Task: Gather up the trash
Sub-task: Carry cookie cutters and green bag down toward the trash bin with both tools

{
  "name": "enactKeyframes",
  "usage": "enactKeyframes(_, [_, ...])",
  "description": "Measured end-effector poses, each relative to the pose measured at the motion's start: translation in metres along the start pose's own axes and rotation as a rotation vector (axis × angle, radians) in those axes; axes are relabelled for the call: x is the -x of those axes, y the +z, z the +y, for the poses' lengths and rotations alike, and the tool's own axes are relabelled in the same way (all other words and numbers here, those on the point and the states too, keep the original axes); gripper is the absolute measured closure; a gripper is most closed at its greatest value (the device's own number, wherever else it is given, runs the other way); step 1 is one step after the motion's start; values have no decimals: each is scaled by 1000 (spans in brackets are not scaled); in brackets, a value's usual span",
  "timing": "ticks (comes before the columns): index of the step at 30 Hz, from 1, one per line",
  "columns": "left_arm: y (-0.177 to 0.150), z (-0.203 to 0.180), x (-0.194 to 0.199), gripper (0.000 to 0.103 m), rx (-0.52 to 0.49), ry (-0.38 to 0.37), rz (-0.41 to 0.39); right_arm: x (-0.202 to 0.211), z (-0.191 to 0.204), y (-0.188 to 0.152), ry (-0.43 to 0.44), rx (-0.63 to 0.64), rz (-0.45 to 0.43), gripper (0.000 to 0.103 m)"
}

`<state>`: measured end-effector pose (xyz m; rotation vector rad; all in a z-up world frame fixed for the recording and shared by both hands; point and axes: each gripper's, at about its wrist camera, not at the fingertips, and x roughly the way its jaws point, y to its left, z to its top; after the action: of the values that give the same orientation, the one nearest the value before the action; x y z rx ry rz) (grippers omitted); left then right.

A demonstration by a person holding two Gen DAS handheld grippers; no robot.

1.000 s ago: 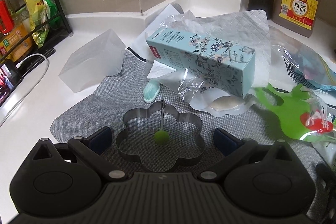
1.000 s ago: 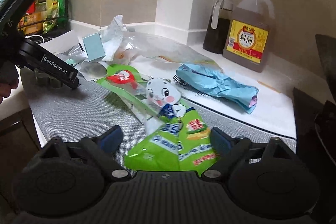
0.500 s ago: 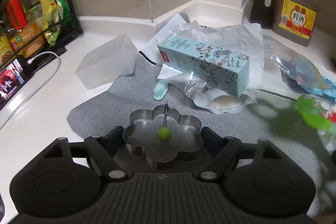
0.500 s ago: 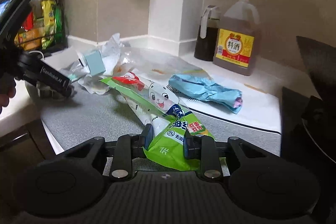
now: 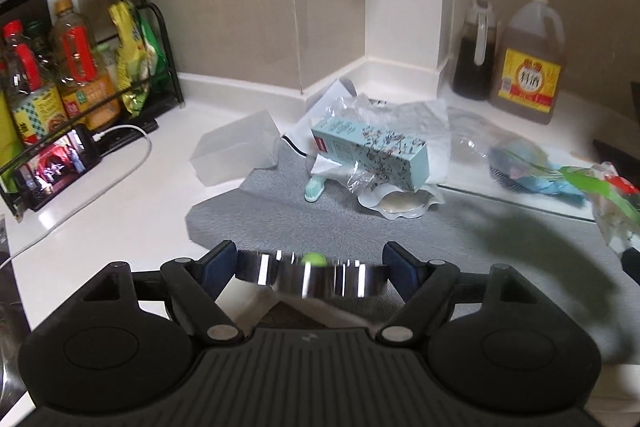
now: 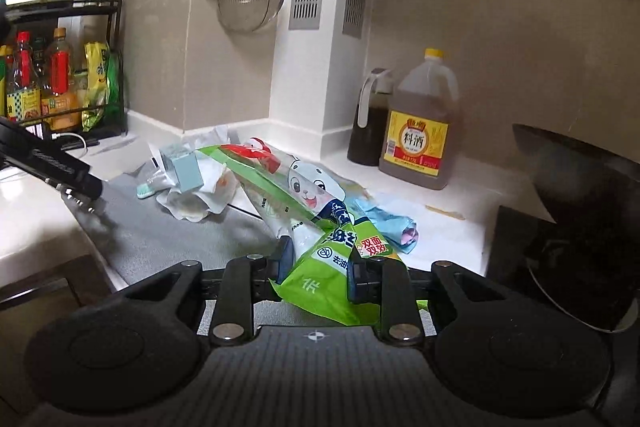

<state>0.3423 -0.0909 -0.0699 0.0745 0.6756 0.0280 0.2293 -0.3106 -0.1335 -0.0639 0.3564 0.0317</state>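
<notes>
My left gripper is shut on a shiny flower-shaped metal ring with a green knob, held above the grey mat. My right gripper is shut on the lower end of a green snack bag with a rabbit picture. The bag hangs off the mat and shows at the right edge of the left wrist view. On the counter behind lie a teal floral box, clear wrappers, a white scalloped tray, a teal toothbrush and a crumpled blue wrapper.
A translucent plastic box sits left of the pile. A black rack of bottles and a phone on a cable stand at the left. A cooking wine jug and a dark jug stand at the back right. A black wok is at the right.
The left jaws closed on the metal ring and lifted it off the mat. The right jaws closed on the green bag and raised it. Both views pulled back and up.
</notes>
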Motion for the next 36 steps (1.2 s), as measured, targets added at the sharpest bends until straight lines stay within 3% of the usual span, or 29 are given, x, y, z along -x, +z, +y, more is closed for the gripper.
enactKeyframes(16, [-52, 41, 90, 19, 31, -12, -80, 66, 16, -1, 40, 58, -84, 75])
enactKeyframes(28, [-86, 60, 124, 19, 48, 1, -94, 107, 50, -19, 217, 115, -45, 75])
enactKeyframes(36, [-123, 65, 127, 19, 63, 7, -57, 115, 84, -37, 332, 157, 21, 75])
